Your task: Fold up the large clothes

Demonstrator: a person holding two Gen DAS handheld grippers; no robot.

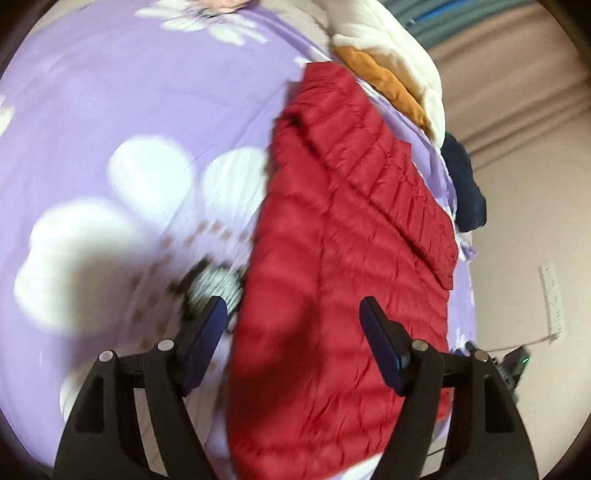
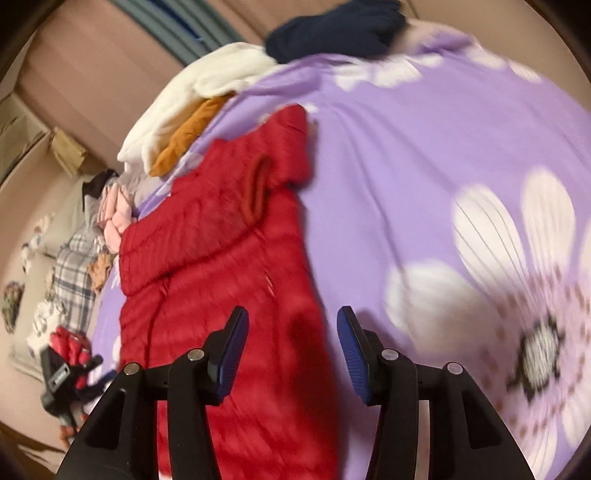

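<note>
A red quilted puffer jacket (image 1: 332, 266) lies folded lengthwise on a purple bedspread (image 1: 110, 110) with big white flowers. In the left wrist view my left gripper (image 1: 293, 308) hangs above the jacket's near part, jaws wide apart, nothing between the pads. In the right wrist view the same red jacket (image 2: 229, 266) stretches away with a sleeve folded over its top. My right gripper (image 2: 291, 317) hovers over the jacket's right edge, jaws apart, and the pads do not press on the fabric. Both views are motion-blurred.
A white garment (image 2: 192, 96), an orange-brown one (image 2: 188, 136) and a dark navy one (image 2: 332, 29) lie at the bed's far side. More clothes, pink and plaid (image 2: 74, 269), are piled by the left edge. A gloved hand with a device (image 2: 66, 365) shows at lower left.
</note>
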